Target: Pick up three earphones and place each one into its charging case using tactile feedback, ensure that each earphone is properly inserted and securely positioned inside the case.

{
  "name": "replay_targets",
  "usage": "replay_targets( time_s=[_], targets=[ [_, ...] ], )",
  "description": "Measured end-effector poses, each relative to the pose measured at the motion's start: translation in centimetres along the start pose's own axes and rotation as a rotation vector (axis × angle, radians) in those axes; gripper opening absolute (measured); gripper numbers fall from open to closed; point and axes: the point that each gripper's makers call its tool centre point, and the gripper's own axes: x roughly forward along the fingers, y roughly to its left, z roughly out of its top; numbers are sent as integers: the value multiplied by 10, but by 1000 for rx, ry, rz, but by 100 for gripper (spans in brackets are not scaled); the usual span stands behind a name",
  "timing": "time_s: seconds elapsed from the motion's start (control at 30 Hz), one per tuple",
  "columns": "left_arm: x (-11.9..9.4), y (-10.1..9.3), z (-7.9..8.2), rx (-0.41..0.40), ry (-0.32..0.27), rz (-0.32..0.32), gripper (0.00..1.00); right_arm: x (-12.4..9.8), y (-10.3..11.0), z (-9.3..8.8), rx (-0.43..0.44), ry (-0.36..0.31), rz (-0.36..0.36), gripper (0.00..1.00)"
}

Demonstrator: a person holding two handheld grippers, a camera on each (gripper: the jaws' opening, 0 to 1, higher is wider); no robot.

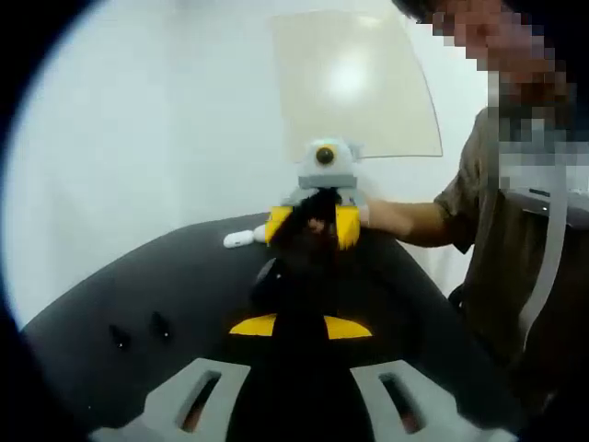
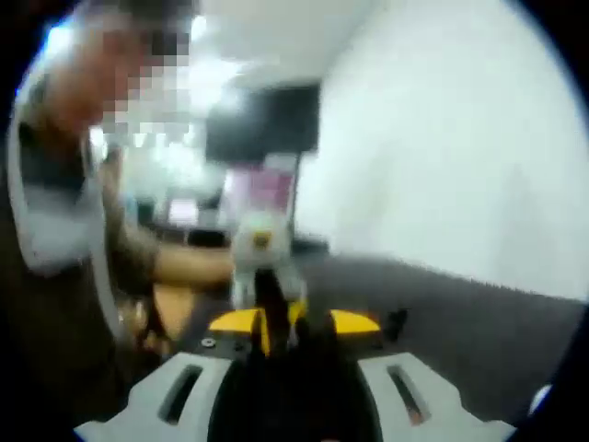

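Backdrop behind a dark worktop

A pale panel (image 1: 354,83) hangs on the white wall (image 1: 138,138) past the worktop's (image 1: 138,276) far edge; a dark screen (image 2: 262,124) shows, blurred.

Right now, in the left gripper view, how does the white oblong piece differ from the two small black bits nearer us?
The white oblong piece stands out brightly on the dark grey table; the small black bits nearly blend into it. The white piece lies farther off, beside the yellow fingers of the right gripper; the black bits sit nearer, leftward. All rest on the table, unheld.
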Motion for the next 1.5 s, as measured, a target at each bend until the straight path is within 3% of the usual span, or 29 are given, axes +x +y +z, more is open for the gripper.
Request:
replay_targets(
  time_s=[0.03, 0.07, 0.13, 0.17, 0.2, 0.23, 0.27, 0.3, 0.37, 0.47, 0.57, 0.63, 0.67, 0.7, 0.8, 0.9, 1.1, 1.33, 1.43, 1.5],
  targets=[
    [0, 0, 0, 0, 0, 0, 14, 0, -12, 7, 9, -26, -48, 26],
    [0, 1, 0, -2, 0, -1, 14, 2, -30, 6, -3, 7, -129, 24],
    [0, 2, 0, -4, -1, 4, 14, 4, -60, -6, -53, 134, -274, 16],
    [0, 3, 0, -5, -1, 5, 14, 7, -81, -20, -51, 253, -368, 11],
    [0, 3, -1, -5, -1, 5, 14, 9, -89, -28, -39, 311, -398, 11],
    [0, 4, -1, -5, -1, 5, 14, 17, -94, -36, -53, 367, -380, 11],
    [0, 4, -1, -5, -1, 4, 14, 26, -96, -41, -64, 383, -342, 12],
    [1, 4, -1, -4, -1, 4, 14, 35, -99, -47, -31, 384, -314, 14],
    [1, 5, -1, -5, -2, 4, 14, 46, -104, -72, 9, 477, -272, 17],
    [2, 6, -1, -4, -2, 3, 14, 51, -109, -102, -104, 621, -246, 17],
    [3, 6, -1, 0, -1, 2, 14, 52, -114, -121, -171, 697, -229, 17],
    [4, 6, -1, 1, -1, 1, 14, 56, -113, -127, -187, 682, -189, 18],
    [4, 6, -1, 4, 0, 0, 14, 61, -114, -124, -173, 621, -185, 19],
    [5, 5, -1, 6, 1, -1, 14, 63, -114, -124, -166, 607, -166, 20],
    [6, 5, -1, 10, 2, -4, 14, 61, -120, -126, -155, 600, -158, 20],
    [6, 4, -1, 7, 1, -6, 14, 61, -122, -127, -125, 582, -147, 13],
    [8, 4, -1, 1, -1, -12, 14, 58, -117, -126, -145, 590, -139, 12],
    [8, 3, -1, -1, -1, -12, 14, 44, -105, -98, -168, 581, -179, 11],
    [7, 3, -1, -4, -2, -12, 14, 29, -105, -82, -204, 584, -241, 12],
    [7, 3, -1, -4, -1, -9, 14, 20, -101, -64, -188, 529, -293, 12]
  ],
)
